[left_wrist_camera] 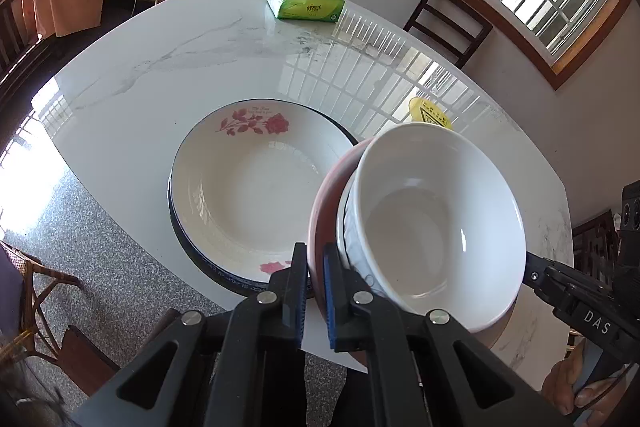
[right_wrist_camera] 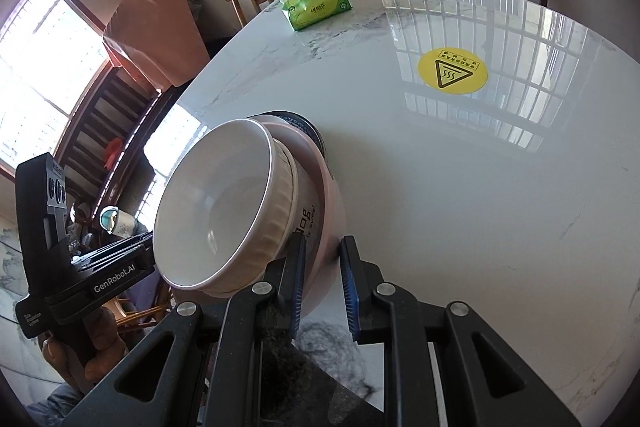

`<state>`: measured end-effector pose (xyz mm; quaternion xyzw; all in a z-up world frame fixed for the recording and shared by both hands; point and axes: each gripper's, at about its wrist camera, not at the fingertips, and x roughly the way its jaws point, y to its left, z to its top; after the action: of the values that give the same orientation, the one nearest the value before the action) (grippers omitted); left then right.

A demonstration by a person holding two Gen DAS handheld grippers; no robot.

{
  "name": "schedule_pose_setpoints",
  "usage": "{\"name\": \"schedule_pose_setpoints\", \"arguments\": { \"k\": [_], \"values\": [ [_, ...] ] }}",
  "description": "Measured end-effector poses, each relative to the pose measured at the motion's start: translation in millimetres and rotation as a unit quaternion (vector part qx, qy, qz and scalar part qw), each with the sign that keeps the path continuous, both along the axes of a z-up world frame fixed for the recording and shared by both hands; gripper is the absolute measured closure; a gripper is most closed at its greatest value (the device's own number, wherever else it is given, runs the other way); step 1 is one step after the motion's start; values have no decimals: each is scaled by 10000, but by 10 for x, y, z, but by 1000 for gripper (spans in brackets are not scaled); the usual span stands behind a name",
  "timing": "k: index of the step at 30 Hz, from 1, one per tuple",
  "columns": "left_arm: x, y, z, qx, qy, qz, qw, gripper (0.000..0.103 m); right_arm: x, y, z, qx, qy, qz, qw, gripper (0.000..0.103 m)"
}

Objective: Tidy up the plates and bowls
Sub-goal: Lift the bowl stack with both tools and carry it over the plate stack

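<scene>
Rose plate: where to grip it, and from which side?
Probably the wide flared rim of the rose plate on its left side, coming in low and sideways, since the bowls crowd the right. It lies flat on a blue-edged plate, so the lower finger must slip between the two rims.

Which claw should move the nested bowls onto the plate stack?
Left. The left claw is clamped on the pink bowl rim, plate stack directly ahead; the right claw only straddles the rim, jaws apart.
</scene>
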<state>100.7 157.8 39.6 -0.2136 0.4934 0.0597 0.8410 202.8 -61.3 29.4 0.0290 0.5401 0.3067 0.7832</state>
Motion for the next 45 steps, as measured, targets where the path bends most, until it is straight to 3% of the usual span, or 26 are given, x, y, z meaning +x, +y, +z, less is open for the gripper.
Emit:
{"name": "schedule_pose_setpoints", "arguments": {
  "k": [16,45],
  "values": [
    [-17,227,305,279,-353,296,9986,97,63,156,132,216,-119,87,9997,84],
    [16,848,202,372,-257,739,9962,98,240,836,-11,416,84,427,9982,84]
  ]
}}
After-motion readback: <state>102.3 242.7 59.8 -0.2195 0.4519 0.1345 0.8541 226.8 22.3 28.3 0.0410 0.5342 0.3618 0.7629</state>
